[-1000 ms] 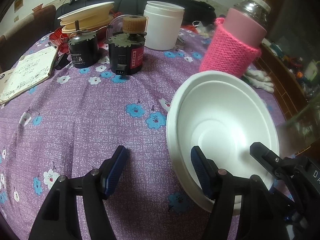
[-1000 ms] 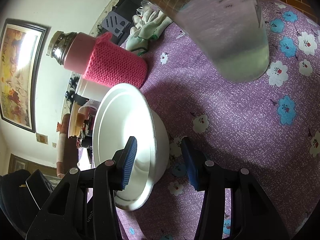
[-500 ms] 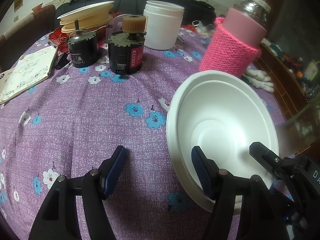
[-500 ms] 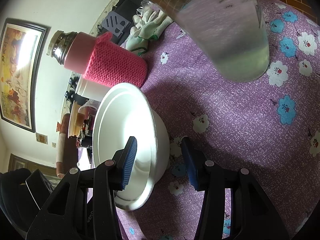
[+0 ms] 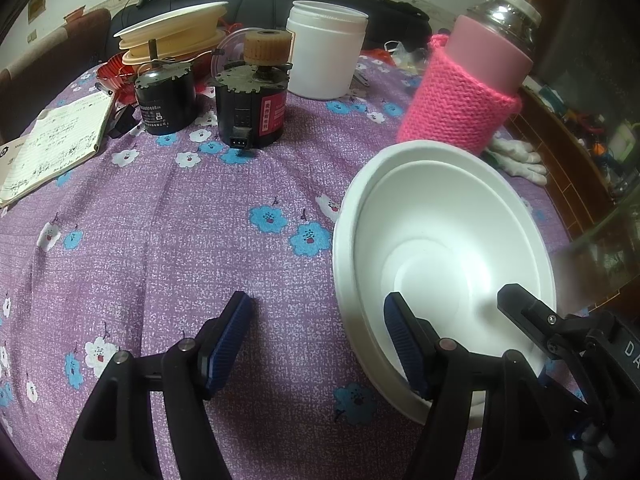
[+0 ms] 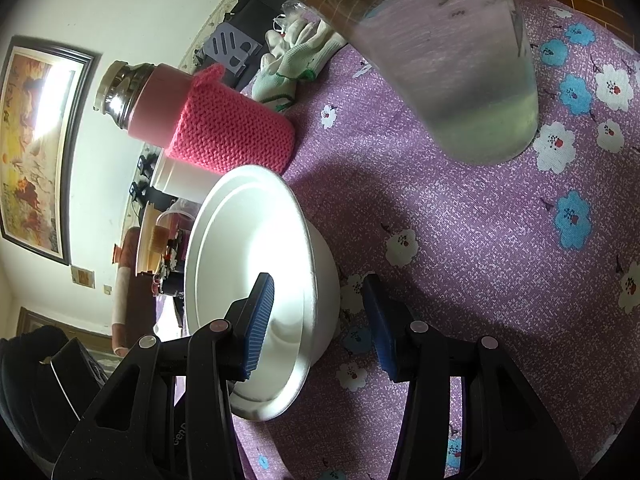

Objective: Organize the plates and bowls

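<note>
A white bowl nested in a second white one rests on the purple flowered tablecloth, and shows in the right wrist view too. My left gripper is open; its right finger sits inside the bowl's near rim and its left finger is over the cloth. My right gripper is open and straddles the bowl's rim, one finger inside and one outside. A stack of cream plates and bowls stands at the far left of the table.
A pink knit-sleeved flask stands just behind the bowl. A white jar, two black motors, a notebook and white gloves lie around. A clear glass stands to the right.
</note>
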